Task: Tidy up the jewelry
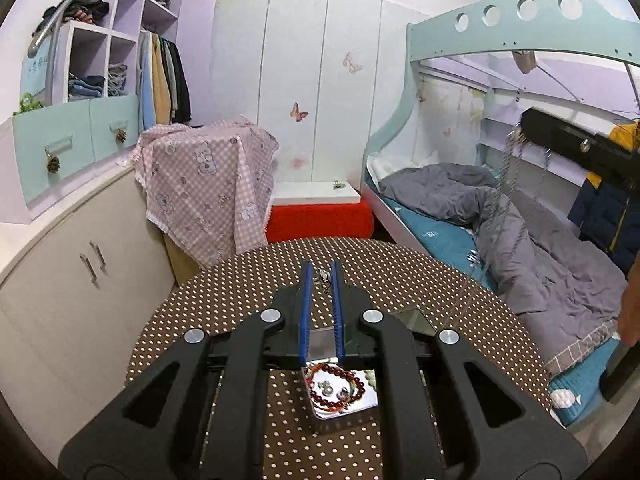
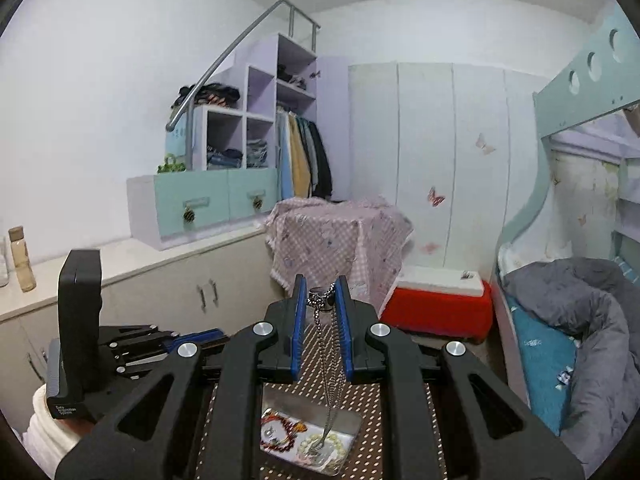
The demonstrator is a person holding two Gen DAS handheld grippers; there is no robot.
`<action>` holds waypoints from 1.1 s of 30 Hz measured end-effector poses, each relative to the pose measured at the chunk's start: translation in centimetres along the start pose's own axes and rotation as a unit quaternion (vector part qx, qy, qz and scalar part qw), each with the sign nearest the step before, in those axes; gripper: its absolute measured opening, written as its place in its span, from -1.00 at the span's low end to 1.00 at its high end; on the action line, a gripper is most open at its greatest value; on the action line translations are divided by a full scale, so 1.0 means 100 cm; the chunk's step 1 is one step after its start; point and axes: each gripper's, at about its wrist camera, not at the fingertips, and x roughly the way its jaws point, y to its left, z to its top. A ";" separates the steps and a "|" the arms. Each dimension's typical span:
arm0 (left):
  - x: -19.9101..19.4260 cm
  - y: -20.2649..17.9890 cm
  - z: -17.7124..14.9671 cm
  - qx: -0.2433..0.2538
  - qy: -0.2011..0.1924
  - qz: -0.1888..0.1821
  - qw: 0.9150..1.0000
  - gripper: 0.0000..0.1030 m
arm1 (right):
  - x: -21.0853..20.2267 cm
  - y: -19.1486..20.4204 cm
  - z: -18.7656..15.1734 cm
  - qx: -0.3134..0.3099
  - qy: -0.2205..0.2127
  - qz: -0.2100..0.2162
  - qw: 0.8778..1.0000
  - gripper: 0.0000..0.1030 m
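Note:
My right gripper (image 2: 320,288) is shut on a silver chain necklace (image 2: 329,368) that hangs straight down, its lower end touching the clear jewelry tray (image 2: 348,420) on the table. The tray holds a dark red bead bracelet (image 2: 276,432) and a pale pearl bracelet (image 2: 324,448). In the left wrist view the tray (image 1: 372,400) sits under my left gripper (image 1: 322,270), with the red bead bracelet (image 1: 340,384) and small earrings inside. The left gripper's jaws are narrowly apart and hold nothing. The hanging chain (image 1: 504,184) and the right gripper (image 1: 520,130) show at the right.
A round table with a brown polka-dot cloth (image 1: 240,300) carries the tray. A small piece of jewelry (image 1: 322,278) lies beyond the left fingertips. A bunk bed with a grey duvet (image 1: 520,220) is at the right, white cabinets (image 1: 80,264) at the left, a red box (image 1: 320,216) behind.

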 end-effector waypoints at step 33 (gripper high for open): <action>0.037 -0.005 -0.049 -0.019 0.095 -0.005 0.995 0.60 | 0.036 -0.029 -0.075 0.092 0.146 -0.029 0.985 0.41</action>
